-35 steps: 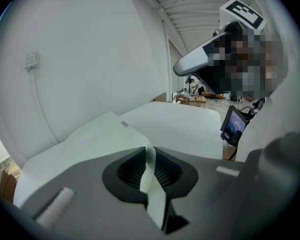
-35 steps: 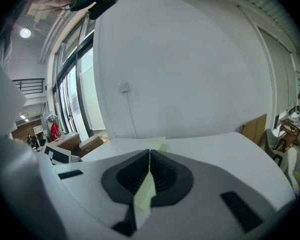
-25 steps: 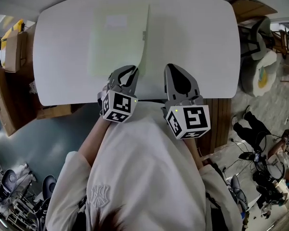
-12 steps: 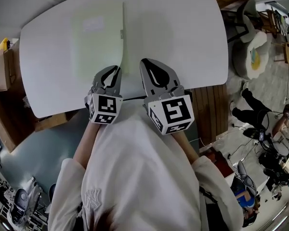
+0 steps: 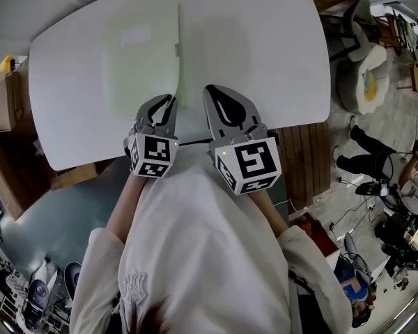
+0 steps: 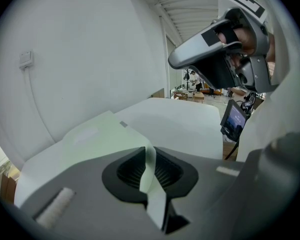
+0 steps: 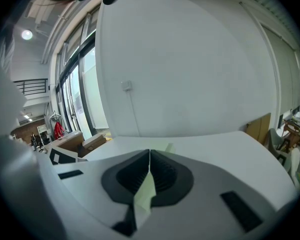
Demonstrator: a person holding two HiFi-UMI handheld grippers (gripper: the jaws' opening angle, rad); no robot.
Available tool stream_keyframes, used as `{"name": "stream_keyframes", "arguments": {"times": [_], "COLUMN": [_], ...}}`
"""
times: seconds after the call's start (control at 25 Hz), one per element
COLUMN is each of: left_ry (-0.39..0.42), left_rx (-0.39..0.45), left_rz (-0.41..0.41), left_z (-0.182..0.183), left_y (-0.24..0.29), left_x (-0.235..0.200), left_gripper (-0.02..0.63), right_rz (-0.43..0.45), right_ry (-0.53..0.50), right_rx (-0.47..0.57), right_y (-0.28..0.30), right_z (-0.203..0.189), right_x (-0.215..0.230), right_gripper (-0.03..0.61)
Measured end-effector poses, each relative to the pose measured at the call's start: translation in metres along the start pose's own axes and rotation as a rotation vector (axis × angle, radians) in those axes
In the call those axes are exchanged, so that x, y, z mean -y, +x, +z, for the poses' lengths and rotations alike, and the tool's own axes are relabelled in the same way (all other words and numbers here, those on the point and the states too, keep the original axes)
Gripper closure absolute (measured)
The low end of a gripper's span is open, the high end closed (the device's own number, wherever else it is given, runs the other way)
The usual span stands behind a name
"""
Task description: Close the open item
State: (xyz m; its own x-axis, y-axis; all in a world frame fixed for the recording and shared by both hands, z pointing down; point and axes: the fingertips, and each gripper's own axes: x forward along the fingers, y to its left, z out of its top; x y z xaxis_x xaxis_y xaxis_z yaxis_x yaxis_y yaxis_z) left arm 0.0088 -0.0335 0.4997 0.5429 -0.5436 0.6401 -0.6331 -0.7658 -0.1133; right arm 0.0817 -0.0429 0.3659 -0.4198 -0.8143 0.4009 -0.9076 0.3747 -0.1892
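The thin, pale green folder (image 5: pixel 136 68) lies flat on the smooth white table (image 5: pixel 272 47), by its near edge. Its bendy cover (image 5: pixel 179 47) stands up (thin like paper). The left gripper (image 5: pixel 168 101) and right gripper (image 5: pixel 214 94) both pinch it.

The folder (image 5: pixel 136 68) lies on the table's (image 5: pixel 279 54) left half, its cover (image 5: pixel 179 54) upright along its right side. Before it, the left gripper (image 5: pixel 171 100) and right gripper (image 5: pixel 210 92) sit side by side.

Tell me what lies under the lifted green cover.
Both the left tool and right tool pinch the near-upright cover. Below it: the folder's flat half with a pale label, on the white table. Whatever lies beneath that flat half is covered.
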Motion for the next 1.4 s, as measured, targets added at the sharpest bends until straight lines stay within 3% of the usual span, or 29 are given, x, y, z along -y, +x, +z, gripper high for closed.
{"name": "stream_keyframes", "arguments": {"times": [1.4], "left_ry": [0.056], "left_rx": [-0.074], "left_rz": [-0.048], "left_z": [-0.014], "left_y": [0.021], "left_x": [0.01], "left_gripper": [0.568], "right_rz": [-0.012], "right_ry": [0.004], "right_rx": [-0.02], "right_y": [0.003], "right_z": [-0.002], "right_x": [0.006], "right_gripper": [0.568]}}
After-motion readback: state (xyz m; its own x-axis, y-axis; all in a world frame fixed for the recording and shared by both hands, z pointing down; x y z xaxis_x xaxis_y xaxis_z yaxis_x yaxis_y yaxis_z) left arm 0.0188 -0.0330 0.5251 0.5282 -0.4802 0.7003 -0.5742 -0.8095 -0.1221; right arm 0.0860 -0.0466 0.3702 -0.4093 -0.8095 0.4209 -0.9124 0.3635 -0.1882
